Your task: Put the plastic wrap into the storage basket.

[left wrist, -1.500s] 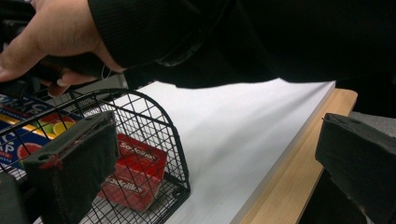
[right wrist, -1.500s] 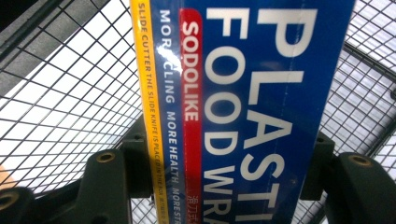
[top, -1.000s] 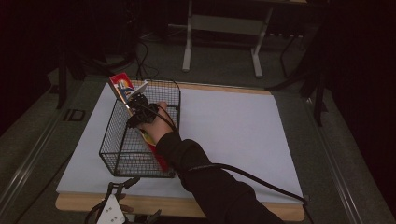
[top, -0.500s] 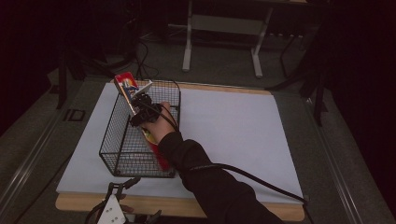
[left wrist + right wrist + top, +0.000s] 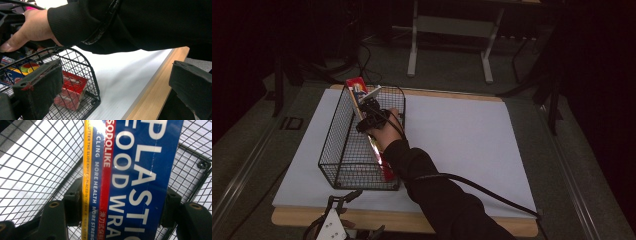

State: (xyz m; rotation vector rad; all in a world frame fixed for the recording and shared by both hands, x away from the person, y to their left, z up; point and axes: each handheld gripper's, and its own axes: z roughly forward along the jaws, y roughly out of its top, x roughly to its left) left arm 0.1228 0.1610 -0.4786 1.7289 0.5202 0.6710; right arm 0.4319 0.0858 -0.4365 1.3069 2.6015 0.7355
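My right tool (image 5: pixel 368 111) is closed on the long plastic wrap box (image 5: pixel 132 177), with one jaw on each side of it. The box leans in the black wire basket (image 5: pixel 343 150), and its far end sticks up over the rim. My left tool (image 5: pixel 110 97) stands open at the near edge of the tabletop (image 5: pixel 472 135), holding nothing. A red box (image 5: pixel 72 90) lies in the basket.

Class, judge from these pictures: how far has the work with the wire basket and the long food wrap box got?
Done: the right gripper is shut on the plastic wrap box, which leans lengthwise in the wire basket, far end above the rim. A red box already lies inside. In hand: carrying the box; lifting or lowering cannot be told. Left: releasing it. The left gripper waits open by the table edge.
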